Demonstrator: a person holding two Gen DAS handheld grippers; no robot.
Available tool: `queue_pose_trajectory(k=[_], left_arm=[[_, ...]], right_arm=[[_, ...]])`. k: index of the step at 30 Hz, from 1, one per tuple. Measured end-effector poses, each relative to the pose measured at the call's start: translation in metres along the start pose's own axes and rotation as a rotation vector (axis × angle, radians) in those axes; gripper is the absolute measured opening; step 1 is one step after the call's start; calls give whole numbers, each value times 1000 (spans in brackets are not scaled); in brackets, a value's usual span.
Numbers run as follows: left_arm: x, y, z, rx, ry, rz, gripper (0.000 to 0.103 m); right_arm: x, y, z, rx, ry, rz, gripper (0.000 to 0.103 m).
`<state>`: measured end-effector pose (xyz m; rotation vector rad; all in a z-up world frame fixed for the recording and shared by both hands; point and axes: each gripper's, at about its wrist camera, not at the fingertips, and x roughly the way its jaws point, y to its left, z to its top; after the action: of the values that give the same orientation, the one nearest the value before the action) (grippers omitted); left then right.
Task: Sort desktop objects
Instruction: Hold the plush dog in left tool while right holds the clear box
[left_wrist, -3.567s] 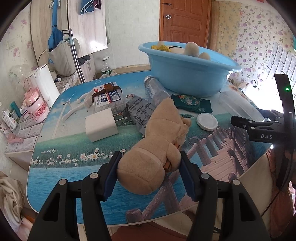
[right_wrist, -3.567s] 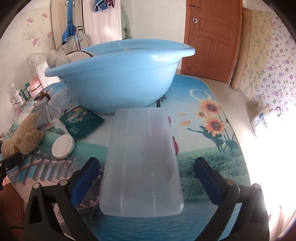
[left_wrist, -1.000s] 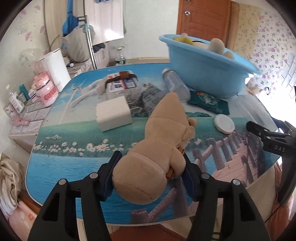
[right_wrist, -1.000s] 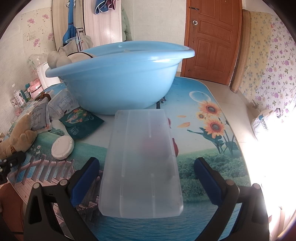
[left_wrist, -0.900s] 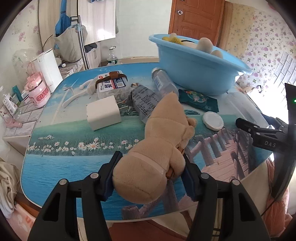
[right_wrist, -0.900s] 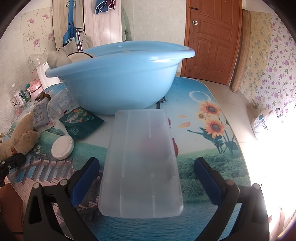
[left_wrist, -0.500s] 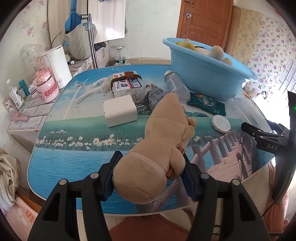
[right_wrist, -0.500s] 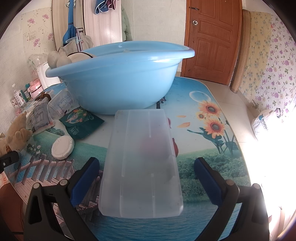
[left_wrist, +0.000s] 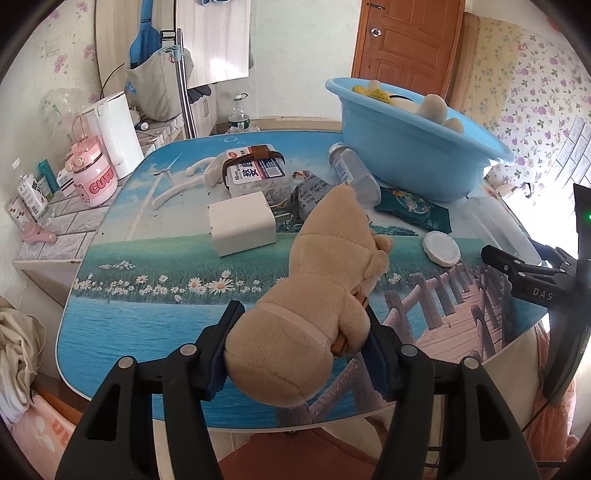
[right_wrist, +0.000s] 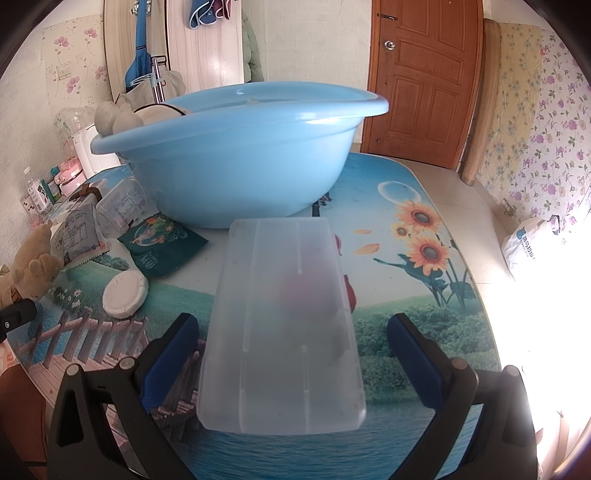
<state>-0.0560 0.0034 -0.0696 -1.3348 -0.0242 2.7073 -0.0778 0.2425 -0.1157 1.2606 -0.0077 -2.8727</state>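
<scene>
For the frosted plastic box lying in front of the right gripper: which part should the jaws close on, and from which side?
Grip the frosted plastic box across its narrow width, on the two long side walls near the close end. It lies lengthwise, pointing toward the blue basin, and the right gripper already straddles it with open jaws, neither pad touching. Come straight down from above, probably.

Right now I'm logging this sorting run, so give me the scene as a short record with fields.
left gripper: shut on the plush toy, held above the table
right gripper: open, jaws astride the frosted plastic box, not touching it
blue basin: on the table behind the box, holds some items
white round lid: flat on the table
</scene>
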Motion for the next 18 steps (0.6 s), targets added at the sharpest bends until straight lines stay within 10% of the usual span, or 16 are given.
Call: queue_pose_trajectory(k=[18], left_arm=[[-9,5,4,-3,-26,6,59]], right_arm=[[0,0,0,0,0,0,103]])
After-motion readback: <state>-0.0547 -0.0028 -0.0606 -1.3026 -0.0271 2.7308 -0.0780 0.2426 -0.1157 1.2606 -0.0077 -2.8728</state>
